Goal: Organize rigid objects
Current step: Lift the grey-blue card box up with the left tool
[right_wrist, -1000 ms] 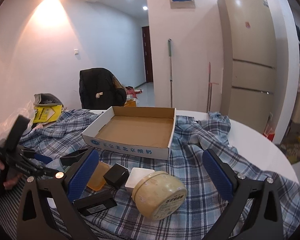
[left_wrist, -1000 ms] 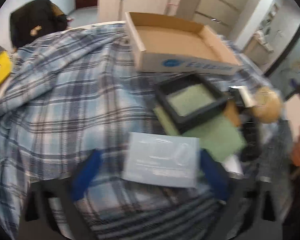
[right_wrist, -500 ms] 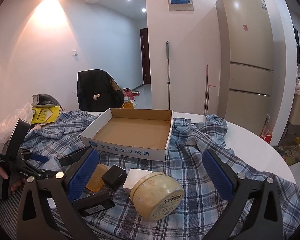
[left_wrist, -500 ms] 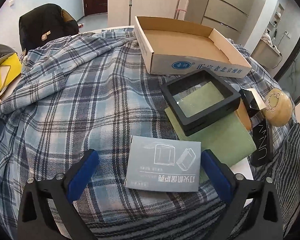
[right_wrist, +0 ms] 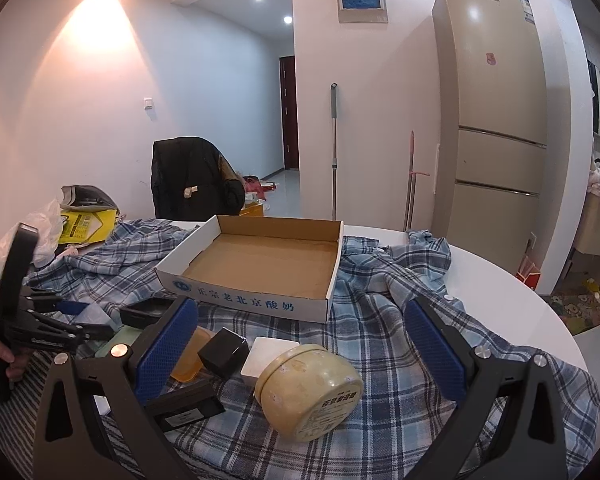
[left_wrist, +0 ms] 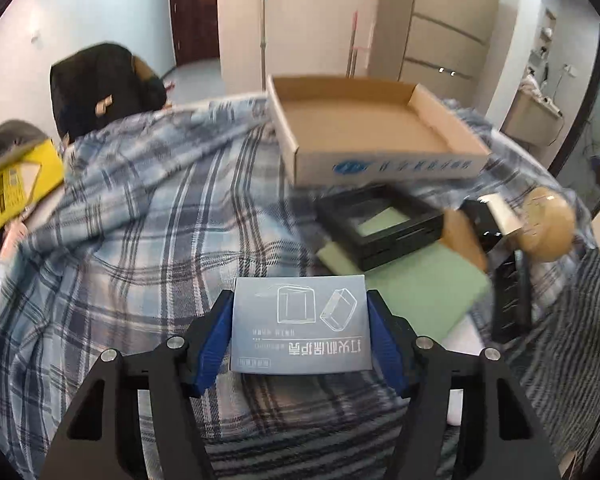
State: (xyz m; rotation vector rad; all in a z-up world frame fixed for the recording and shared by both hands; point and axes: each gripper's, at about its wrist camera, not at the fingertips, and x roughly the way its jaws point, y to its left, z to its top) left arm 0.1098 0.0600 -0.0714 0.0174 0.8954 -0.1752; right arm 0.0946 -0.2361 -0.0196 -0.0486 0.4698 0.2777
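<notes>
My left gripper (left_wrist: 300, 326): matte black frame, two angled arms with triangular cut-outs, four round silver screw heads along the top edges. Finger pads (left_wrist: 211, 344) are royal blue. My right gripper (right_wrist: 300, 350): same black frame, same triangular cut-outs and silver screws; its blue pads (right_wrist: 165, 350) show a fine diamond-grid texture. From the right wrist camera, white lettering runs along the left gripper's black body, too small to read. Bare skin of my left hand (right_wrist: 0, 354) shows at its handle.

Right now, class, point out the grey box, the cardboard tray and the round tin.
grey box (left_wrist: 301, 324): left wrist view, middle of its printed face.
cardboard tray (right_wrist: 260, 258): right wrist view, bare brown floor.
round tin (right_wrist: 310, 390): right wrist view, its side wall.
</notes>
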